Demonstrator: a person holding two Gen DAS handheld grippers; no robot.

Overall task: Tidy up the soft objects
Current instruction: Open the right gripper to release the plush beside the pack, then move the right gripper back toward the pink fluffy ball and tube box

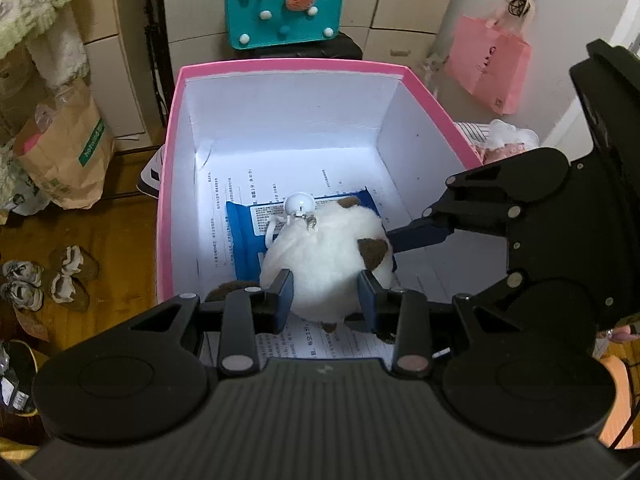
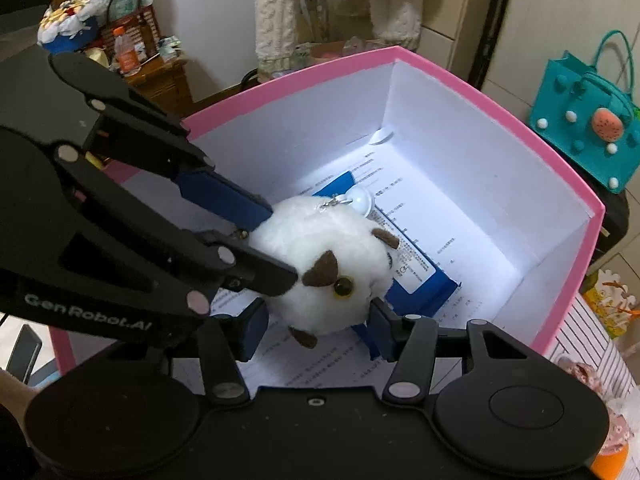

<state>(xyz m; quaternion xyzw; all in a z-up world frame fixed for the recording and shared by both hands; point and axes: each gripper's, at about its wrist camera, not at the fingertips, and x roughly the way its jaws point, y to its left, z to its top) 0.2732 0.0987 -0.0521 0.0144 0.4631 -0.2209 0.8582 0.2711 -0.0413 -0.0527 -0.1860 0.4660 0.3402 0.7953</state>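
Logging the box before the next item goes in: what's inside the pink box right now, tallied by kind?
Plush toys: 1, the white plush with brown patches, between the left gripper fingers
Blue packets: 1, the blue packet under the plush
Printed paper sheets: at least 1, the printed paper lining the pink box floor
Total: 3 kinds, at least 3 items

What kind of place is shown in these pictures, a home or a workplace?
Most likely a lived-in home, perhaps near the entrance. Shoes lie on a wooden floor, a teal felt bag stands by cabinets, and a pink paper bag hangs on the wall.
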